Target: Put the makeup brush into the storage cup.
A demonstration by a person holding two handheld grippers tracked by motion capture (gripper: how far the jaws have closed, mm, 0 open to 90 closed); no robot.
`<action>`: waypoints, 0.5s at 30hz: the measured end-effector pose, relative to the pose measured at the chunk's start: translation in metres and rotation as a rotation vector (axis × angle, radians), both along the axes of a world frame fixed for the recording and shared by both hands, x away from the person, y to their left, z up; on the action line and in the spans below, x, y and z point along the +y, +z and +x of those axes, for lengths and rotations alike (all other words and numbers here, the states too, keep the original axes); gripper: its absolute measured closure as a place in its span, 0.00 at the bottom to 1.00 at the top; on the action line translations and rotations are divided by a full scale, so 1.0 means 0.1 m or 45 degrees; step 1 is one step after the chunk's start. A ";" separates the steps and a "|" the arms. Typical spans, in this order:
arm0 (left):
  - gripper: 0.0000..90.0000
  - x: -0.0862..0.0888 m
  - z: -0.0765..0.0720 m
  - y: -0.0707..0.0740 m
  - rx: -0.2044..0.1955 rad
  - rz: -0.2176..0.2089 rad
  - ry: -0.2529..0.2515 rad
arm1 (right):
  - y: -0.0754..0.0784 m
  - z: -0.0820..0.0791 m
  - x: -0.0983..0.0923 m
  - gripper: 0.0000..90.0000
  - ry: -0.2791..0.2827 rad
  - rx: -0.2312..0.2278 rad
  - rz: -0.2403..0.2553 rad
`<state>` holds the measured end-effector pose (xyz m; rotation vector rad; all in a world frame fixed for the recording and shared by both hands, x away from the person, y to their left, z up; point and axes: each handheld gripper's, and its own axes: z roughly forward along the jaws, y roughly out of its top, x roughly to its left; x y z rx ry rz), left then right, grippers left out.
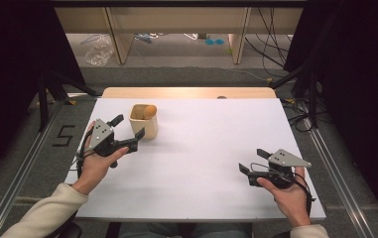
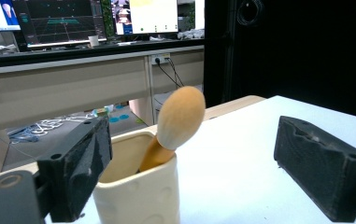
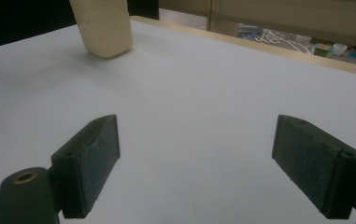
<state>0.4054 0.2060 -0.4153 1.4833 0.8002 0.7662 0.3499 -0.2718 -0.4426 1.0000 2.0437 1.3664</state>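
Presently catalogued, with the cup as landmark:

1. Cream-coloured ceramic cup with squared, rounded sides (image 1: 144, 120) — stands upright on the white table top (image 1: 201, 153), toward its far left part, close to the bare wooden strip at the table's far edge (image 1: 186, 92).
2. Light-brown wooden spoon with an oval bowl (image 2: 181, 117) — stands inside the cup, handle down, leaning; the bowl rises above the rim, seen as a tan patch in the cup's mouth in the high view (image 1: 149, 111).
3. Left gripper, black, two-jawed, with a grey three-cornered plate (image 1: 128, 131) — held in the person's left hand (image 1: 97, 161) just left of the cup. Jaws released and standing wide; in the left gripper view one pad (image 2: 89, 163) lies in front of the cup's wall, the other well off to the side. Whether the near pad touches the cup cannot be told.
4. Right gripper, same make (image 1: 254, 160) — held in the right hand (image 1: 288, 196), well apart from the cup, near the table's near right corner. Jaws released, spread wide over bare table top, nothing between them.
5. Cream sleeve (image 1: 47, 213) — covers the left forearm.
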 end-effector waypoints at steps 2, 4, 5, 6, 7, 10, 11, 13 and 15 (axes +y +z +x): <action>0.12 0.00 -0.02 0.00 -0.006 -0.014 0.001 | 0.00 0.01 0.00 0.18 0.004 -0.009 0.012; 0.12 0.01 -0.05 0.00 -0.002 -0.009 0.005 | -0.01 0.01 0.00 0.18 0.004 -0.011 0.007; 0.12 0.02 -0.06 0.00 -0.010 -0.001 0.000 | 0.00 0.01 0.01 0.18 0.004 -0.010 0.009; 0.13 0.02 -0.07 -0.01 -0.002 -0.011 0.003 | 0.00 0.00 0.00 0.18 -0.001 -0.010 0.007; 0.13 0.03 -0.08 -0.02 -0.003 -0.016 0.000 | 0.00 0.00 0.00 0.18 0.005 -0.008 0.011; 0.13 0.06 -0.11 -0.03 -0.006 0.003 0.001 | 0.00 0.01 0.00 0.18 0.005 -0.008 0.013; 0.13 0.06 -0.13 -0.04 -0.003 -0.008 0.004 | 0.00 0.01 0.00 0.18 0.005 -0.009 0.013; 0.13 0.09 -0.15 -0.05 -0.007 0.018 0.008 | 0.00 0.00 0.00 0.18 -0.003 -0.004 -0.002; 0.13 0.09 -0.18 -0.07 0.005 0.007 0.008 | 0.00 0.01 0.00 0.18 0.002 -0.009 0.009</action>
